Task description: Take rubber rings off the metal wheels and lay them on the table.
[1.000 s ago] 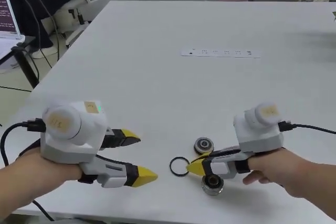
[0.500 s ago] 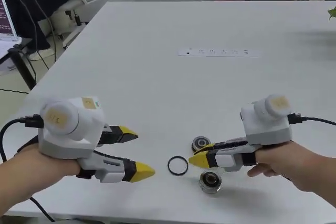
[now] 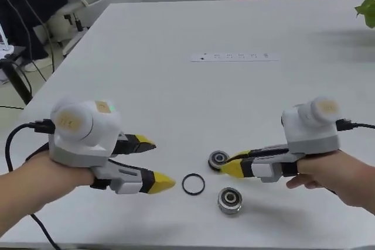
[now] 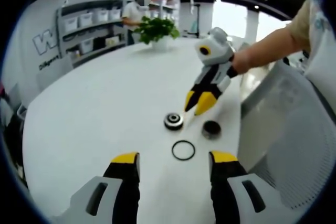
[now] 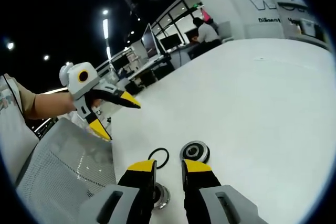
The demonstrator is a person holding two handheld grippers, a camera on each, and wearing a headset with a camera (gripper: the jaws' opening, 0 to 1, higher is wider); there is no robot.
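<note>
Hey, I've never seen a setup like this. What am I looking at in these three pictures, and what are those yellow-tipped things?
There is no robot here: a person holds a hand-operated two-jaw gripper in each hand. The head view comes from a camera in their headset, looking down at the white table. The two round pictures come from cameras riding on the grippers, each looking along its own yellow-tipped jaws. The left gripper is wide open, and the right gripper has only a narrow gap between its jaws. Neither holds anything. On the table lie a loose black rubber ring and two small metal wheels: a far wheel beside the right gripper's tips and a near wheel closer to the person.
</note>
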